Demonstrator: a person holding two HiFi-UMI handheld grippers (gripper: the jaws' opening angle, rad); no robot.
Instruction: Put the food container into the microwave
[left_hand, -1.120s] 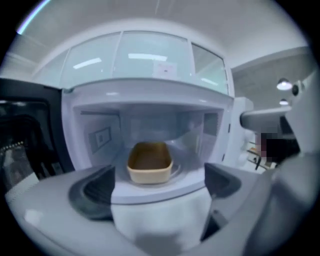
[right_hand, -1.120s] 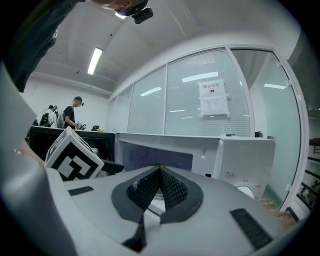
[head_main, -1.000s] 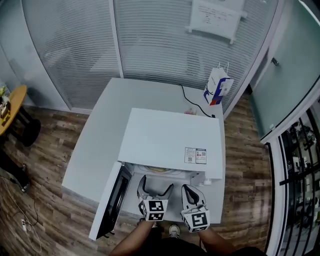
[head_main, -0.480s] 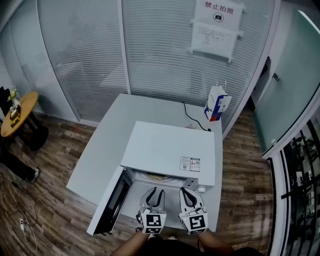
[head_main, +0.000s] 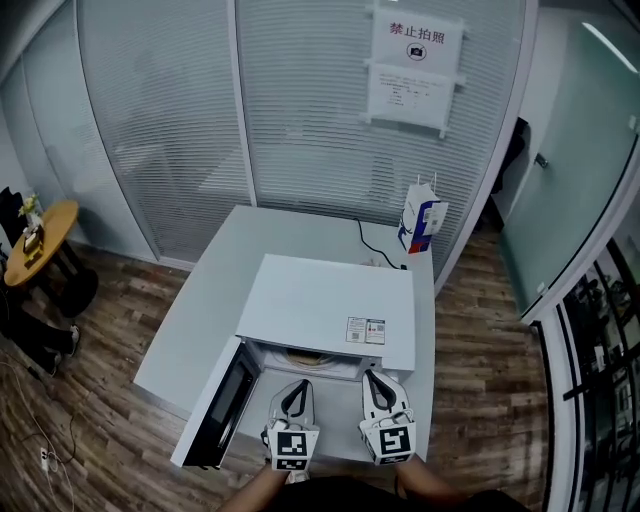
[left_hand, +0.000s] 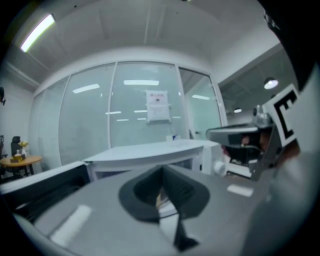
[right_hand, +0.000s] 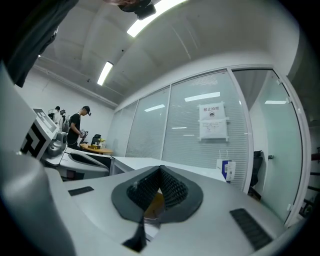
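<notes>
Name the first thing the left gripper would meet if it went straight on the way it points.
Probably the microwave: the left gripper, jaws just closed on nothing, aims at its open cavity, where the container sits. Depth is unclear.

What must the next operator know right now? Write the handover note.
Left tongs: shut, having just closed on nothing.
Right tongs: shut, empty.
Both hang in front of the white box-shaped microwave.
The round tan food container sits inside its cavity.
Done: container in.
Left: probably swing the open dark-windowed door shut.
</notes>
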